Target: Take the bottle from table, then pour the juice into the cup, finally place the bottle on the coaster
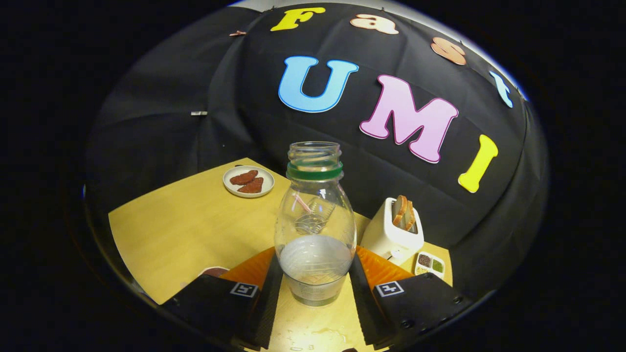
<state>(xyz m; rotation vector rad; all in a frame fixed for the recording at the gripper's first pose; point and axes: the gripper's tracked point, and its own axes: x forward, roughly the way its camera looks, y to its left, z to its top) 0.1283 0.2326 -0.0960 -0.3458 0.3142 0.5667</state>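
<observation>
Keep the gripper (315, 281) squeezed tight, both fingers pressing the low sides of the clear bottle (315, 225) held upright between them over the table (190, 230), then tip slowly toward the cup seen dimly through the glass.

The 1 camera rides on the gripper (315, 288) and looks forward along its 2 fingers, tilted slightly down onto the wooden table (186, 230). It sits very close to the clear bottle (315, 225), which stands upright between the fingers with both of them pressed against its lower body. Beyond the bottle and to its left lies a plate (248, 181) near the table's far edge; to its right stands a white toaster (392, 233). Behind the bottle hangs the black booth wall (195, 73).
</observation>
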